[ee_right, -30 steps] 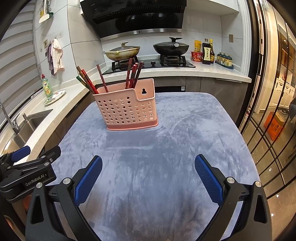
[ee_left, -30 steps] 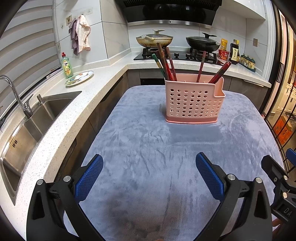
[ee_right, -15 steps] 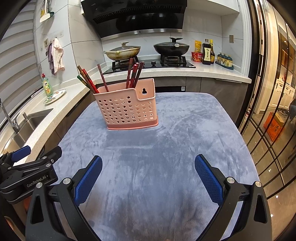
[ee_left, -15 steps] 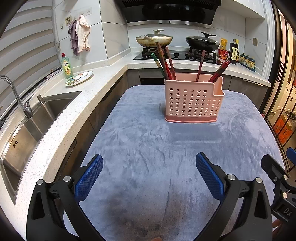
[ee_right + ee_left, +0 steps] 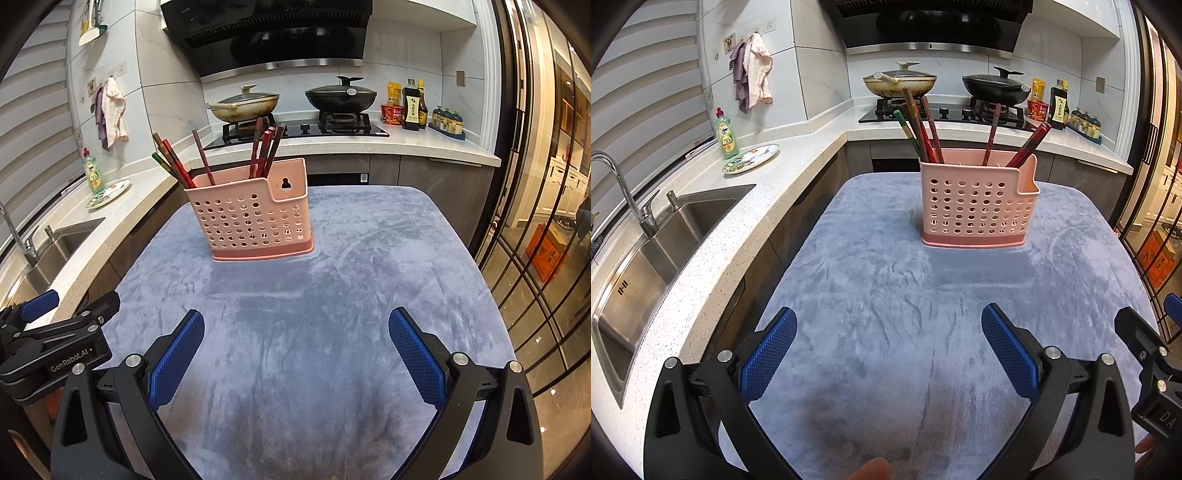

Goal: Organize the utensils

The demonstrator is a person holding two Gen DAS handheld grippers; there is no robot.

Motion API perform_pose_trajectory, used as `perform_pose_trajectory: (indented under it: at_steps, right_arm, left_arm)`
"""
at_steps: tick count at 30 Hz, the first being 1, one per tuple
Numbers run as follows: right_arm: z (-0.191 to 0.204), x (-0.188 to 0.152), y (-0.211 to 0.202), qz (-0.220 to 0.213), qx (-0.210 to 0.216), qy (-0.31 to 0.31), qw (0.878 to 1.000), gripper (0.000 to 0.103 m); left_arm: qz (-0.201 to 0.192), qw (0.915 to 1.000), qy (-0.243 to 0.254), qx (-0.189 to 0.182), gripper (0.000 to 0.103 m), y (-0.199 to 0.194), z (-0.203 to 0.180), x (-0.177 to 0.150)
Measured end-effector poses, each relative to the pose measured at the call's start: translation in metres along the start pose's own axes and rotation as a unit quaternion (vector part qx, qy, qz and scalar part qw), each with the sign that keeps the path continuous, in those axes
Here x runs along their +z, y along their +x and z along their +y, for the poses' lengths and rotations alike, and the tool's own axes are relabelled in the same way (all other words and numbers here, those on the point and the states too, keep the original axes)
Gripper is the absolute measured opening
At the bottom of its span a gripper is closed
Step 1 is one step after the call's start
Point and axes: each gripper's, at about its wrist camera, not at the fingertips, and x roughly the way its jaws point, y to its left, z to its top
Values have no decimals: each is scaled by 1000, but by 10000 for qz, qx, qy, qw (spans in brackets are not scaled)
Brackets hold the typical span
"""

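Standing upright on the blue-grey cloth (image 5: 886, 288) that covers the tabletop, the pink perforated holder (image 5: 977, 206) sits toward the far end, its long side running left to right in the left wrist view and turned slightly in the right wrist view (image 5: 255, 221). The chopsticks (image 5: 919, 129) rise out of its top: one bundle at the left end leans up and to the left, and the others (image 5: 1027, 144) nearer the right end tilt up and to the right.

The left gripper (image 5: 888, 349) hovers over the near cloth with its jaws spread wide and nothing between them. The right gripper (image 5: 295, 349) is beside it, jaws equally wide and empty. Both are well apart from the holder.
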Motion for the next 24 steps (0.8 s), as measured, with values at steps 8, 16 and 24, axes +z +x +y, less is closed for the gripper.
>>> perform_pose_trajectory:
  at_steps: [8, 16, 24]
  right_arm:
    - [-1, 1, 0, 14, -9, -9, 10000, 97]
    - [-2, 1, 1, 3, -18, 1, 10000, 97]
    - [-5, 0, 3, 33, -31, 19, 10000, 97]
  left_arm:
    - [-84, 10000, 41, 30, 96, -3, -1, 3]
    - [-158, 9997, 158, -35, 96, -6, -7, 3]
    - [6, 10000, -13, 8, 96, 0, -3, 3]
